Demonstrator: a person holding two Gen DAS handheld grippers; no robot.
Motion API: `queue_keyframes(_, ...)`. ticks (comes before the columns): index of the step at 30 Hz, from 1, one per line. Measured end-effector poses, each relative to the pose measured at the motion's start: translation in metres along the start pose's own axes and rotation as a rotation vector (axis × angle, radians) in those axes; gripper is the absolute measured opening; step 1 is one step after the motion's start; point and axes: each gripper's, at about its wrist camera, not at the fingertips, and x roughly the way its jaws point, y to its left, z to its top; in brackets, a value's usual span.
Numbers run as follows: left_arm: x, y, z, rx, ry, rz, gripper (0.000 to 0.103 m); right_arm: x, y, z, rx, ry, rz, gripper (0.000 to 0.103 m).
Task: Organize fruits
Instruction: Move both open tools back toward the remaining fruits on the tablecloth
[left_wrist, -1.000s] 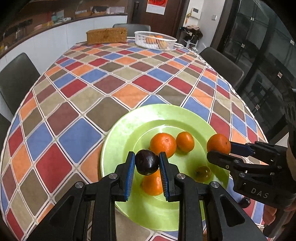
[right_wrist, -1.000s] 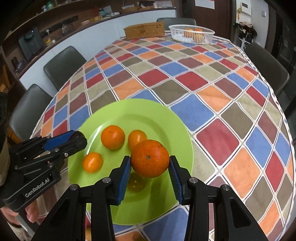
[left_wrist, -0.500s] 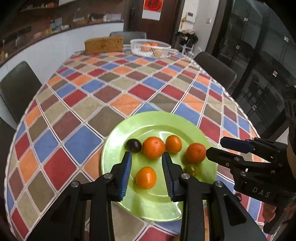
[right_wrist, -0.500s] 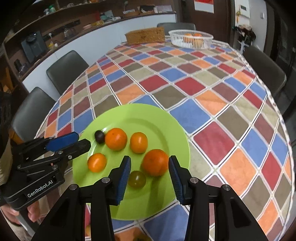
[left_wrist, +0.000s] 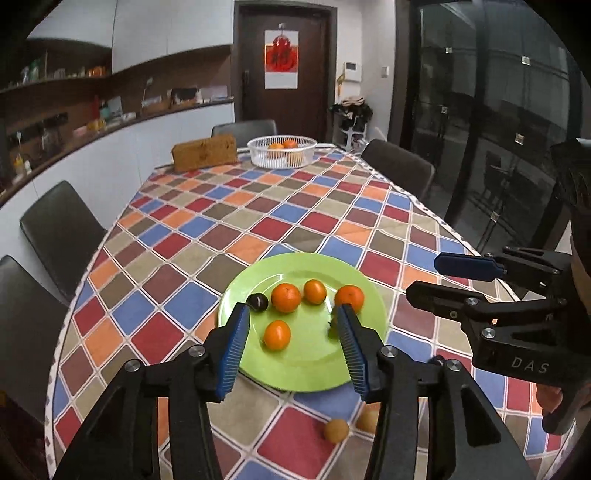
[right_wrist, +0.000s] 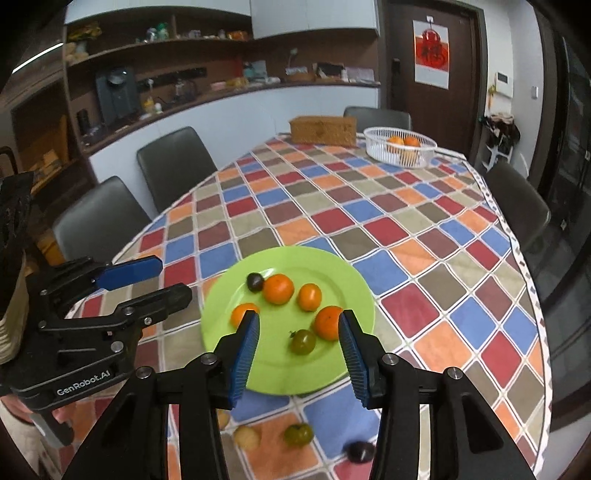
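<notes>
1. Even indoor light; the tabletop (left_wrist: 258, 229) is bright, the room behind it dimmer.
2. Strong fisheye bending, with black corners in both views.
3. Dark glass doors (left_wrist: 480, 147) show small reflections.
4. Fruit on the plate (right_wrist: 288, 373) looks slightly soft; shadows are faint.

Checked-cloth table (left_wrist: 207, 221), green plate (left_wrist: 314, 373), white basket (left_wrist: 281, 152), woven box (left_wrist: 204, 153), loose fruits (right_wrist: 298, 434) near edge
</notes>
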Motion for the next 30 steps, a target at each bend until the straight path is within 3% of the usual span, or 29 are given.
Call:
queue_keyframes(9,-0.032,-0.02,-0.023,0.031,-0.03,0.019,0.055,-0.04,0.008,-0.029,-0.042,-0.055,-0.041,0.047)
queue_keyframes(18,-0.043,-0.041,-0.053,0.075,-0.02,0.086,0.061,-0.056,-0.005,-0.057,-0.017,-0.059,-0.092,0.047)
queue_keyframes(30,-0.015,-0.046,-0.09,0.07,0.112,0.087,0.062,-0.04,-0.022,-0.097,0.08,0.035,-0.124,0.047)
